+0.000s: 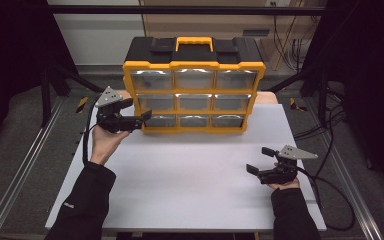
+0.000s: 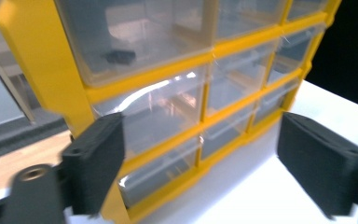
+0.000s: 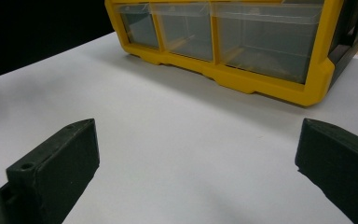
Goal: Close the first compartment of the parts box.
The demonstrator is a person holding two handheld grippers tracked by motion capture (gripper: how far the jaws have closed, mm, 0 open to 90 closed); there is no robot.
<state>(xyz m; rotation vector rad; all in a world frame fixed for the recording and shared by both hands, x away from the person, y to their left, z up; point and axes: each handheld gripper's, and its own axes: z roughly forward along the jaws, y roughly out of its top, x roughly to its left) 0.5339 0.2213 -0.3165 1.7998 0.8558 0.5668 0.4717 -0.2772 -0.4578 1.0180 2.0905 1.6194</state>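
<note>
Yellow-framed black plastic drawer cabinet (image 1: 194,85) with nine clear drawers in three rows stands upright along the far edge of the white table (image 1: 190,175), about midway between its left and right edges, its drawer fronts facing the person. Its long axis runs left to right, parallel to that far edge, and its yellow carry handle (image 1: 194,42) sits on top.

At the cabinet's lower left corner, the left gripper (image 1: 139,114) is held level and points to the right at the frame. Its jaws are spread apart with nothing clamped between them; in the left gripper view the fingers (image 2: 95,161) stand on either side of the left column's lower drawers, close to the yellow frame, though blur makes it impossible to tell whether a pad touches it. A small dark object (image 2: 120,56) lies inside the upper clear drawer seen there.

Near the table's right edge, toward the near side, the right gripper (image 1: 260,160) rests in the person's hand, well apart from the cabinet. It points left across the table, and its jaws are also spread wide with only bare tabletop between them. In the right gripper view the bottom row of drawers (image 3: 223,35) lies ahead across open white surface, with nothing between.

Black cables (image 1: 330,195) trail off the table at the right.
</note>
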